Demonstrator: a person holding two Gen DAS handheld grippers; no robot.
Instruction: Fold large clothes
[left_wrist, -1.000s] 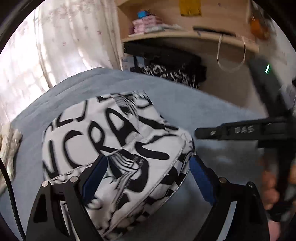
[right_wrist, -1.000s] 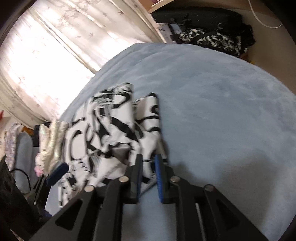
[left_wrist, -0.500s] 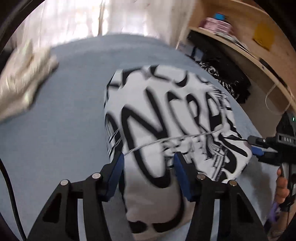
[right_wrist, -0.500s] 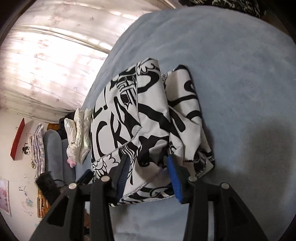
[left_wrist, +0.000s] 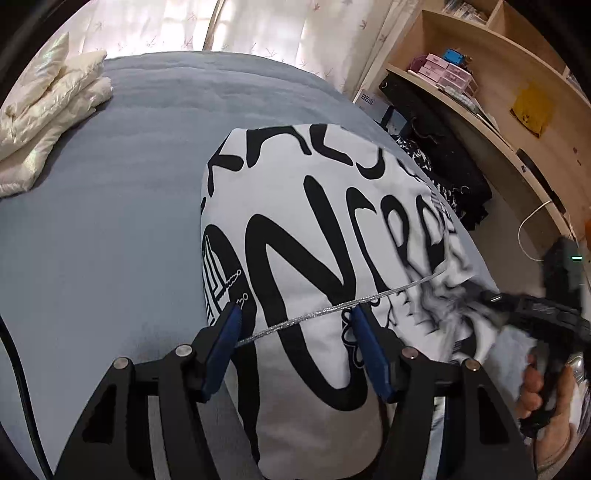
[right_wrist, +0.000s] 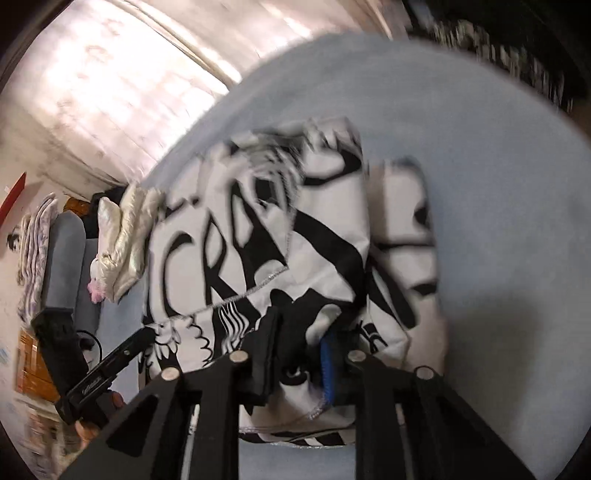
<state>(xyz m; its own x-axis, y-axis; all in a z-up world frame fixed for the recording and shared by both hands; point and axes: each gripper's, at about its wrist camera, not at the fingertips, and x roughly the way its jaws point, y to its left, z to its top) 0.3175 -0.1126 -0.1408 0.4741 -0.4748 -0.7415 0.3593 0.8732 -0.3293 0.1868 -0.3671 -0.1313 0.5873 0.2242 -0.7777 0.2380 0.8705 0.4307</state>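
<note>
I had the black-and-white printed garment (left_wrist: 332, 229) folded into a thick bundle on the blue-grey bed (left_wrist: 103, 229), lying toward the bed's shelf-side edge, well apart from the cream quilted jacket (left_wrist: 48, 107) stacked at the far corner near the curtain.

In the past second my left gripper (left_wrist: 295, 332) had swung round from the bundle's end to its long side. Its jaws had narrowed from wide to about half open and now straddled the near edge, where a silver trim line (left_wrist: 332, 306) crossed between the blue pads (left_wrist: 221, 347); I could not see the pads pressing the cloth, so I read it as not gripping.

My right gripper (right_wrist: 299, 354) had opened briefly and then closed again, and its jaws were now pinched on a wad of the garment's near corner, blurred by motion.

I judged that one side was gripped and the other poised, so the next fold or a carry of the bundle could begin once the left jaws closed.
</note>
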